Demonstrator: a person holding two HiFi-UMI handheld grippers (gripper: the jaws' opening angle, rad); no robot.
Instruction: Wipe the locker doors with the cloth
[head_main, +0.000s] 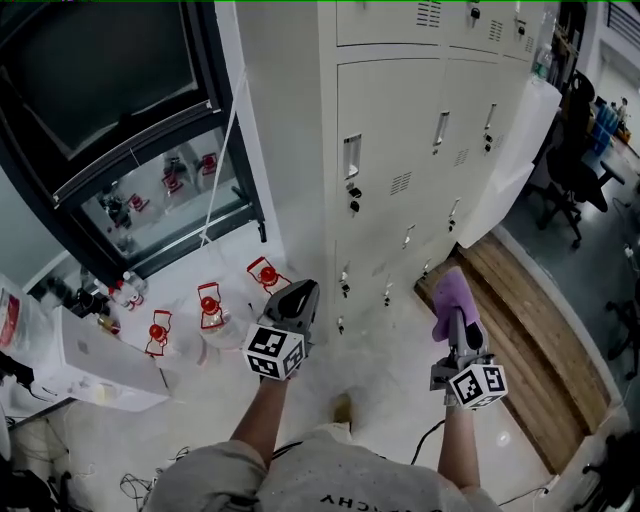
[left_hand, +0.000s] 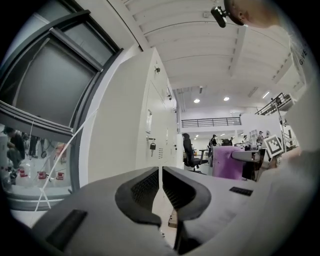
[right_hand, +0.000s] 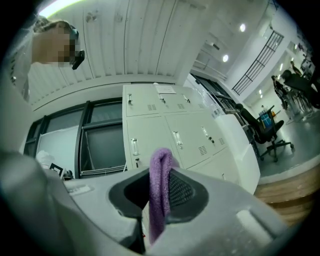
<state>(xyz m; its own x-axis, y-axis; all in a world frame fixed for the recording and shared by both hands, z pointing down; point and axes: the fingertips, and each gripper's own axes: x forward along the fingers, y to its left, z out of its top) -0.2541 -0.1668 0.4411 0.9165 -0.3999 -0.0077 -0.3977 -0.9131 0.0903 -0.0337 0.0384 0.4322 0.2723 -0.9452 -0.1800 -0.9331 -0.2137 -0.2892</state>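
Fingers (right_hand: 184, 191) of the right gripper (right_hand: 158, 176) pinch the cloth (right_hand: 159, 202) between them.

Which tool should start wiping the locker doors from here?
Right. The right tool is shut on the cloth and faces the locker doors. The left tool is shut with nothing in it.

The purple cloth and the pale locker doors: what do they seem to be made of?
The purple cloth looks like soft terry or microfibre: fuzzy, folded pile. The pale grey locker doors look like painted sheet metal, matt: flat panels with pressed vent slots.
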